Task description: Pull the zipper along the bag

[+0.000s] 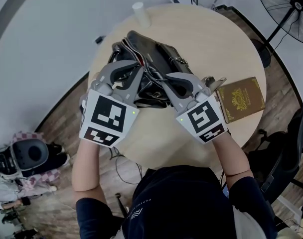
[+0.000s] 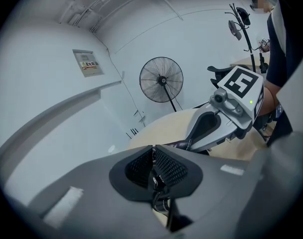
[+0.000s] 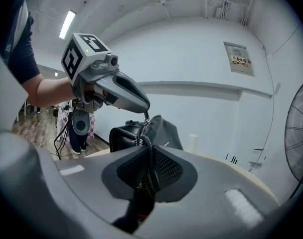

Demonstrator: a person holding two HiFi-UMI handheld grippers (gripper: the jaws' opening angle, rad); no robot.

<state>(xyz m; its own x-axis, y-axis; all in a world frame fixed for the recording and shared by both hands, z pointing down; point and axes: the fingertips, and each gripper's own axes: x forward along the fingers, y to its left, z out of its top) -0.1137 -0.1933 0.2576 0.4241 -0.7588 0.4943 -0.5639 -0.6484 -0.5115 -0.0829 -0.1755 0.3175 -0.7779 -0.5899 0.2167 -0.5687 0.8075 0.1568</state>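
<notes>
Head view: black bag [image 1: 151,49] is seen lying on the round pale wood table [image 1: 211,39], with both claws brought to its top edge. Left claw [image 1: 140,69] is noted at the near left of the opening, right claw [image 1: 167,77] just beside it. Left gripper view: pads are closed on a small metal piece, taken to be the zipper pull [image 2: 155,180]. Right gripper view: pads are clamped on a thin black strap [image 3: 152,168] of the bag. A brown book [image 1: 241,98] with a gold emblem is recorded to the right; its title cannot be read. A white cup [image 1: 140,11] stands at the far rim. A wall panel [image 3: 236,59] carries a red-and-yellow label, illegible
</notes>
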